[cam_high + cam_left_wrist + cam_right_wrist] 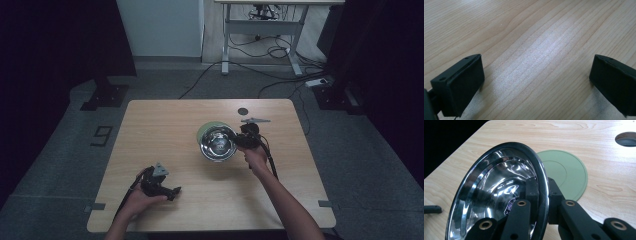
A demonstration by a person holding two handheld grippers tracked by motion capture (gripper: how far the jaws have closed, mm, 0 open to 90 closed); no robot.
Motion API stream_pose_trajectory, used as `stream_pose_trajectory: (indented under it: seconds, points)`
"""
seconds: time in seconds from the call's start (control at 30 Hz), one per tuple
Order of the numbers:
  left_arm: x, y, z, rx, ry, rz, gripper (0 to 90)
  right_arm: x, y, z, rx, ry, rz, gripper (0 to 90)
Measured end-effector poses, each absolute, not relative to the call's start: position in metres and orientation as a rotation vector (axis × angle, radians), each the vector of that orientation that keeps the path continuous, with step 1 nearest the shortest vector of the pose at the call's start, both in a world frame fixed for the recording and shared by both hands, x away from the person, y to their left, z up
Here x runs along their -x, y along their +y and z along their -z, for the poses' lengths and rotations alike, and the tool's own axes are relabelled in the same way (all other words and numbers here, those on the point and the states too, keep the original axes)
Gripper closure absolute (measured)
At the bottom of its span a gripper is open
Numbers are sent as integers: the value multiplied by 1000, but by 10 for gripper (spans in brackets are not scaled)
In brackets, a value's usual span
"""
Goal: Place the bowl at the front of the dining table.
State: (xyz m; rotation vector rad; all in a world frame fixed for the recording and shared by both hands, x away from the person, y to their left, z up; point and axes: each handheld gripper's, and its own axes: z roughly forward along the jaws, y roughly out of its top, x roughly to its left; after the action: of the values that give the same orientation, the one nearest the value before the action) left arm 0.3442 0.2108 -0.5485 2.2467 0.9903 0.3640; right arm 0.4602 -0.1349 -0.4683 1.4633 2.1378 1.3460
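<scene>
1. The bowl (pixel 499 192), shiny steel, is tilted above the table (pixel 165 125), its rim pinched by the right gripper (pixel 541 195), one jaw inside, one outside.
2. A green mat (pixel 569 175) lies flat just behind the bowl.
3. The right hand (pixel 255 156) reaches in from the bowl's right.
4. The left gripper (pixel 536 77) rests near the table's front edge, well left of the bowl, jaws spread wide over bare wood.

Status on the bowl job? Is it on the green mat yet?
Done: the right gripper is shut on the steel bowl's rim, one finger inside, one outside. In hand: the bowl is tilted, partly over the green mat; whether it still touches the table can't be told. Left: probably setting it flat on the mat and letting go. The left gripper rests open and empty near the table's front.
</scene>
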Motion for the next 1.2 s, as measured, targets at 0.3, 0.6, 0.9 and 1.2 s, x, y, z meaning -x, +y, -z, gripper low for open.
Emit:
stream_pose_trajectory:
  seconds: [0.3, 0.6, 0.9, 1.2]
  points:
    - [-344, 211, 548, -2247, 990, -364, 0, -472, -131, 474, -1489, 2126, -1339, 837]
    - [-344, 211, 549, -2246, 990, -363, 0, -485, -127, 479, -1511, 2108, -1339, 837]
    - [-344, 211, 549, -2246, 988, -362, 0, -495, -126, 482, -1537, 2096, -1337, 837]
    - [-344, 211, 549, -2246, 987, -362, 0, -501, -122, 482, -1532, 2092, -1347, 837]
